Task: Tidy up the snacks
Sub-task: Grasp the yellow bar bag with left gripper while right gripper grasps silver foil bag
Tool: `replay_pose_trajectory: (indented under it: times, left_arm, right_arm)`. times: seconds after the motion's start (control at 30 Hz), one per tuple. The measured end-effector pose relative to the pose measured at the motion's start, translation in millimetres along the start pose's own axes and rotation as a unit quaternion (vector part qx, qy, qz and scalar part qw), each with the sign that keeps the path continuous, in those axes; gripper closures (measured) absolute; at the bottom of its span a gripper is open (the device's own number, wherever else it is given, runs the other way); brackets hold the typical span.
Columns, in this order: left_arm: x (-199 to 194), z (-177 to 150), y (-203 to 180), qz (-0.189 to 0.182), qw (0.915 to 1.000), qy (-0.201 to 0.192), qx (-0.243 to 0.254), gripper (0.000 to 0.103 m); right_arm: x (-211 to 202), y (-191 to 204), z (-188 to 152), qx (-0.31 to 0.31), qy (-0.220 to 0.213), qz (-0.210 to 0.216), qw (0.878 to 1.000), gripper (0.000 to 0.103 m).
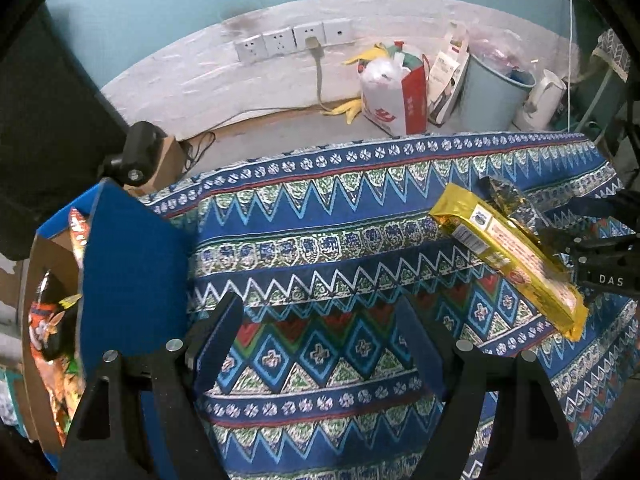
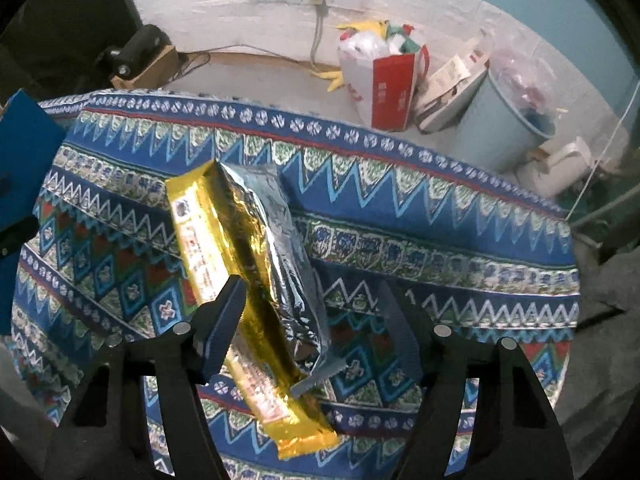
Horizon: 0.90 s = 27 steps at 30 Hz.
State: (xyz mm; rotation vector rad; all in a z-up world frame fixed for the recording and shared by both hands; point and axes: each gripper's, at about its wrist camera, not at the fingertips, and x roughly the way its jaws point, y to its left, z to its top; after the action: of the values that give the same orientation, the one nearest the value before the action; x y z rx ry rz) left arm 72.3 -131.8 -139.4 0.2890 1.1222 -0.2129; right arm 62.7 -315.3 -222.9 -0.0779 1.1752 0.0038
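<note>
A long gold snack packet (image 2: 224,248) and a silver foil packet (image 2: 276,240) lie side by side on the patterned blue cloth (image 2: 440,240). My right gripper (image 2: 310,286) hangs over their near ends, open, with both packets between its fingers. Its left finger rests against the gold one and its right finger stands clear of the silver one. In the left wrist view the gold packet (image 1: 508,256) lies at the right. My left gripper (image 1: 316,308) is open over bare cloth with nothing in it. A blue cardboard box (image 1: 132,280) on its left holds orange snack bags (image 1: 52,332).
Beyond the cloth's far edge, on the floor, stand a red and white bag (image 1: 396,96), a pale blue bin (image 1: 492,92) and a white kettle (image 1: 540,96). Wall sockets (image 1: 292,40) with a cable sit behind. A black device on a carton (image 1: 140,152) is at far left.
</note>
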Motion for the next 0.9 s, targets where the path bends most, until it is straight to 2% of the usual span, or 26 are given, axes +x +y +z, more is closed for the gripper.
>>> replay_pose_trajectory:
  times: [0.07, 0.23, 0.33, 0.4, 0.53, 0.73, 0.9]
  left_arm:
    - [9, 1, -2, -0.004, 1.0000, 0.008, 0.000, 0.023]
    - [25, 2, -10, -0.016, 0.9993, 0.033, -0.003, 0.023]
    - [28, 0, -16, -0.012, 0.9993, 0.036, 0.008, 0.023]
    - [29, -2, -18, -0.010, 0.9992, 0.038, 0.011, 0.023]
    - [30, -5, -23, -0.015, 0.9988, 0.046, 0.011, 0.023]
    - [29, -15, -25, -0.017, 0.9983, 0.054, 0.015, 0.023]
    - [28, -23, -24, -0.024, 0.9977, 0.064, 0.008, 0.023]
  right_arm:
    - [7, -1, -1, -0.006, 0.003, -0.001, 1.000, 0.033]
    - [23, 0, -1, -0.010, 0.015, -0.003, 1.000, 0.041]
    - [28, 3, -6, -0.011, 0.017, 0.000, 1.000, 0.050]
    - [33, 8, -10, -0.015, 0.033, 0.001, 0.999, 0.067]
    - [33, 20, -23, -0.015, 0.045, -0.019, 0.999, 0.069]
    - [25, 36, -46, 0.041, 0.072, -0.005, 0.997, 0.071]
    - [16, 57, -65, 0.067, 0.079, 0.023, 0.994, 0.073]
